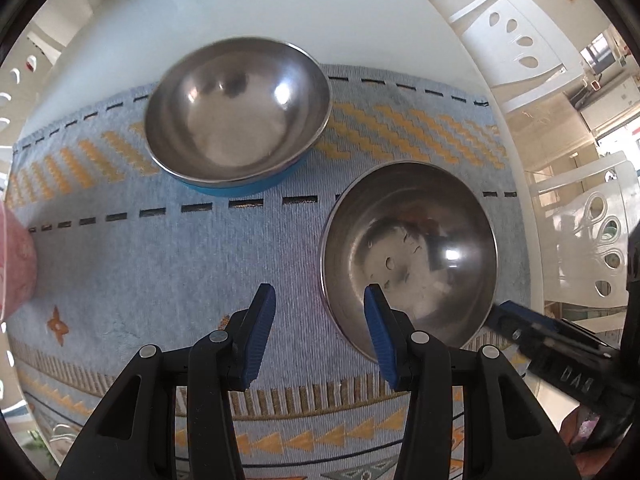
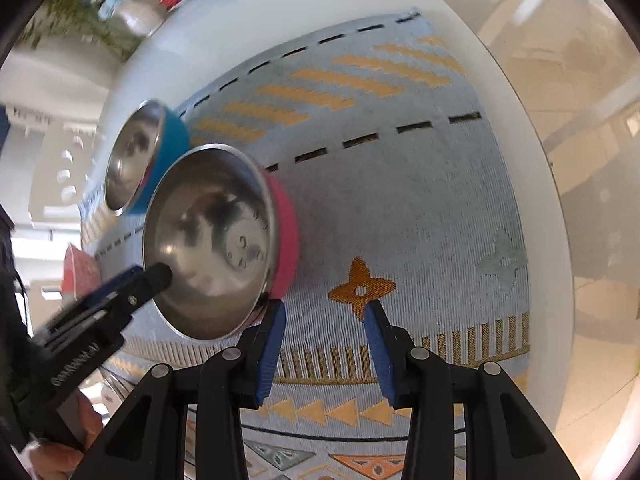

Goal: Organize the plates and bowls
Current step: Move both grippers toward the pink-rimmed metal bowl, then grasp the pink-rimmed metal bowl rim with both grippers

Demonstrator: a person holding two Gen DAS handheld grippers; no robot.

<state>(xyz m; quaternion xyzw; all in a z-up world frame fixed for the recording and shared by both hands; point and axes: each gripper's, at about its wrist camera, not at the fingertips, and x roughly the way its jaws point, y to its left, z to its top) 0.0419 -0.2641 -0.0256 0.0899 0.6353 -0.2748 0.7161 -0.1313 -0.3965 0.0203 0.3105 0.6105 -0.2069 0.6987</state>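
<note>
Two steel bowls sit on a blue woven mat (image 1: 160, 264). The blue-based bowl (image 1: 236, 112) (image 2: 136, 156) lies farther off. The pink-based bowl (image 1: 408, 256) (image 2: 216, 240) is close. My left gripper (image 1: 320, 320) (image 2: 140, 280) points down at the pink-based bowl's near-left rim: one finger hangs over the inside, the other outside. Its jaws stand apart and do not press the rim. My right gripper (image 2: 326, 320) (image 1: 500, 316) is open over the bare mat (image 2: 400, 208), its left finger beside that bowl's pink wall.
A pink item (image 1: 16, 260) (image 2: 78, 272) stands at the mat's left end. The white table (image 1: 260, 8) runs beyond the mat, with white chairs (image 1: 516, 40) past its edge. A white vase with greenery (image 2: 136, 16) stands at the far end.
</note>
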